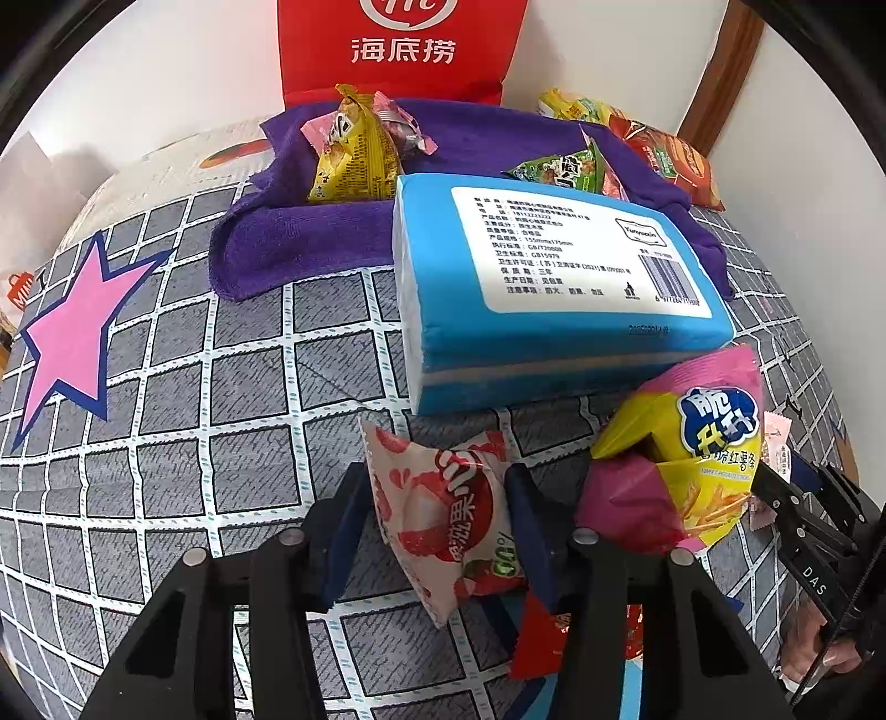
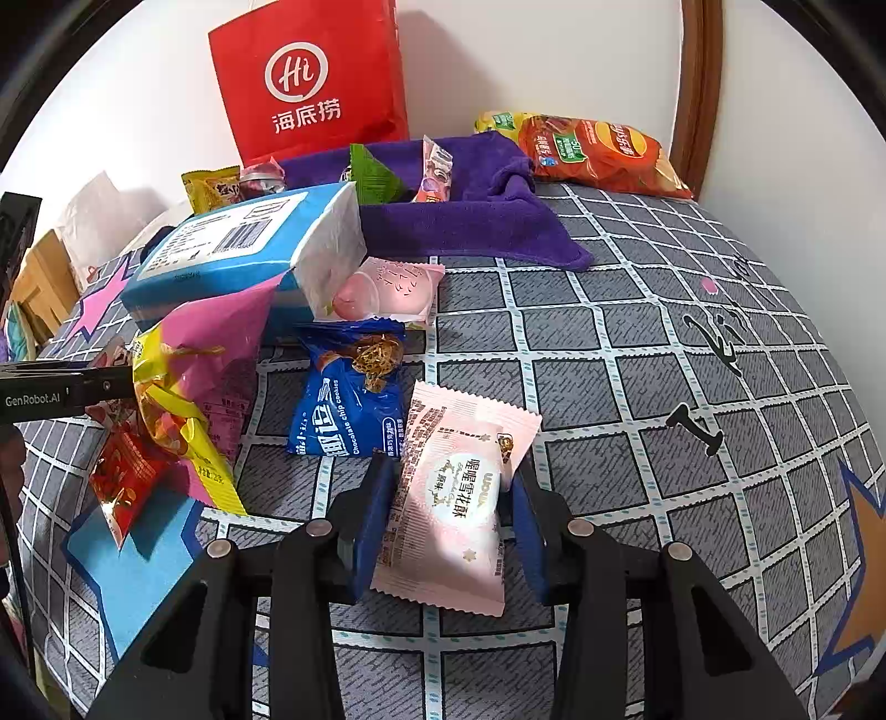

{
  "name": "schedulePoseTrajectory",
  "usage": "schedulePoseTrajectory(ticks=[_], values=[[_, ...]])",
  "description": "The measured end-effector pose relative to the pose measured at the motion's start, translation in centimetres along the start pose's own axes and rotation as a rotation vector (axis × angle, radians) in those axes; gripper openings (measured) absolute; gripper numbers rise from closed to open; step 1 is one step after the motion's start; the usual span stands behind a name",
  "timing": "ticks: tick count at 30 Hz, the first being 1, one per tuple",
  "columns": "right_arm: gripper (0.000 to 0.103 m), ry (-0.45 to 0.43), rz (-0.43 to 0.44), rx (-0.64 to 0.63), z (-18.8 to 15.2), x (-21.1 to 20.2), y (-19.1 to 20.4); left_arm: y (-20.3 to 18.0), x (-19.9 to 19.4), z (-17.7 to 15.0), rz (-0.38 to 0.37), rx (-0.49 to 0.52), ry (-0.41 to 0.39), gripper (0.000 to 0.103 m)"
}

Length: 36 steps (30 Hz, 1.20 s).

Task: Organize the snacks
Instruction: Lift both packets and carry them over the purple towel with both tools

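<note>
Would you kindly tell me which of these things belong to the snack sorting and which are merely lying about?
Job:
lychee packet in the left tool
pink snowflake-crisp packet in the right tool
blue cookie packet
sweet potato sticks bag
chips bag

Lying about:
tissue pack
purple towel
red paper bag

Red bag (image 1: pixel 398 50) top cropped

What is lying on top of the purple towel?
On the purple towel lie a yellow snack packet, a pink candy wrapper and a green triangular packet. The blue tissue pack covers the towel's near edge; anything beneath it is hidden.
</note>
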State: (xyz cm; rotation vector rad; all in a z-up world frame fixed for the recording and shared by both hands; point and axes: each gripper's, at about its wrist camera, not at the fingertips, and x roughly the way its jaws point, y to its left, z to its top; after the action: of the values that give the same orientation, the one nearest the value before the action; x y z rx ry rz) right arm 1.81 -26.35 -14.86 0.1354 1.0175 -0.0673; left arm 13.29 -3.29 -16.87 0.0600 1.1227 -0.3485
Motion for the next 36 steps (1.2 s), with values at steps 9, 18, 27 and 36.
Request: schedulePoseTrajectory(ticks=[9, 18, 27, 36], values=[[0.04, 0.005, -0.007, -0.006, 0.1, -0.1, 0.1, 0.3, -0.5, -0.2, -0.034, -0.012, 0.003, 0.037], [0.037, 0.021, -0.012, -0.006, 0.5, -0.5, 0.2, 0.7, -2.4, -0.3, -0.031, -0.007, -0.026, 0.036], [0.036, -0.001, -0.007, 0.006, 0.8, -1.9, 0.4, 1.3, -4.3, -0.3, -0.028, -0.011, -0.062, 0.036], [0.036, -0.044, -0.004, 0.024, 2.8, -4.3, 0.6, 1.9, -6.8, 0.6, -0.022, -0.02, -0.114, 0.036]])
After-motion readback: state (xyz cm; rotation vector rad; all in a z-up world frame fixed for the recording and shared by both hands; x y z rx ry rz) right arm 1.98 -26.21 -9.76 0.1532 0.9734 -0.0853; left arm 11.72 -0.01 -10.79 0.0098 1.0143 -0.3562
